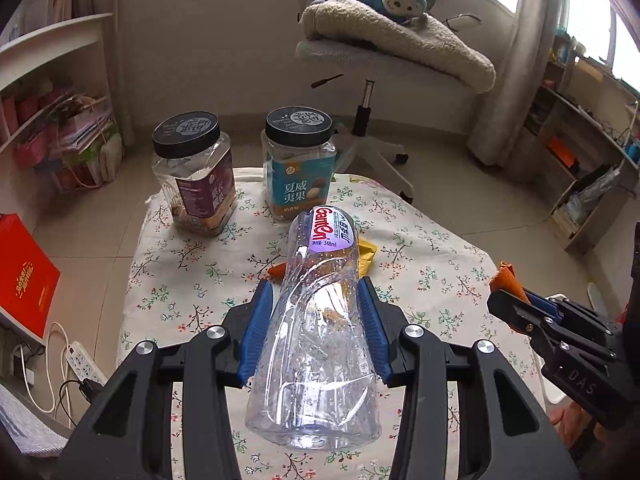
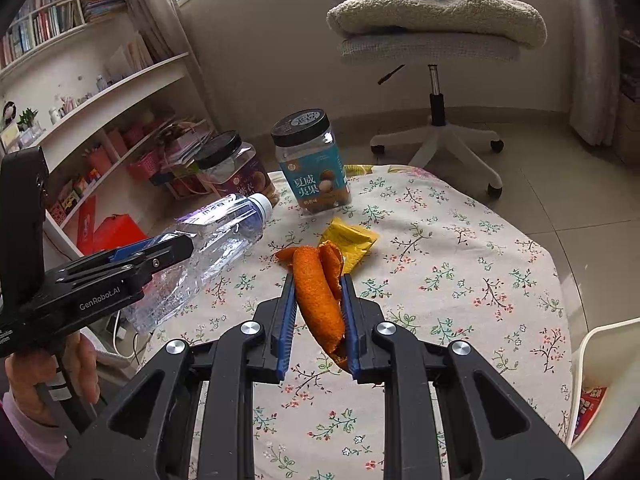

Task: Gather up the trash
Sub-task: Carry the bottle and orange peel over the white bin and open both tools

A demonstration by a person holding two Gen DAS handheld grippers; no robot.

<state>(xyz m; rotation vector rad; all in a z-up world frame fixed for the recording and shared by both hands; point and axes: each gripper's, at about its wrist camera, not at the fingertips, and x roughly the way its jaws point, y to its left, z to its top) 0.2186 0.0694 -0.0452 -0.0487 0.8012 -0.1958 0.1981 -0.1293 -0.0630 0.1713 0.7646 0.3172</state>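
- Carrying trash off the desk [image 2: 460, 240]: both pieces already lifted, judging by the grips.
- Left hand-held gripper [image 1: 316, 308] clamping an empty plastic bottle [image 1: 320, 320] around its middle, cap end pointing toward the far edge, above the flowered cloth.
- Right hand-held gripper [image 2: 318, 300] pinching a strip of orange peel [image 2: 320, 292] between its blue pads, above the desk's middle.
- Still lying near the middle: a yellow wrapper [image 2: 350, 240] and another bit of peel [image 2: 286, 254], just beyond the held strip.
- Next, probably: taking both loads to a bin, none being visible here, then returning for the wrapper.
- Standing at the far edge: two lidded jars [image 1: 298, 160], well apart from the wrapper and not blocking it.
- Beyond the desk: a swivel chair [image 2: 436, 52] with a blanket.
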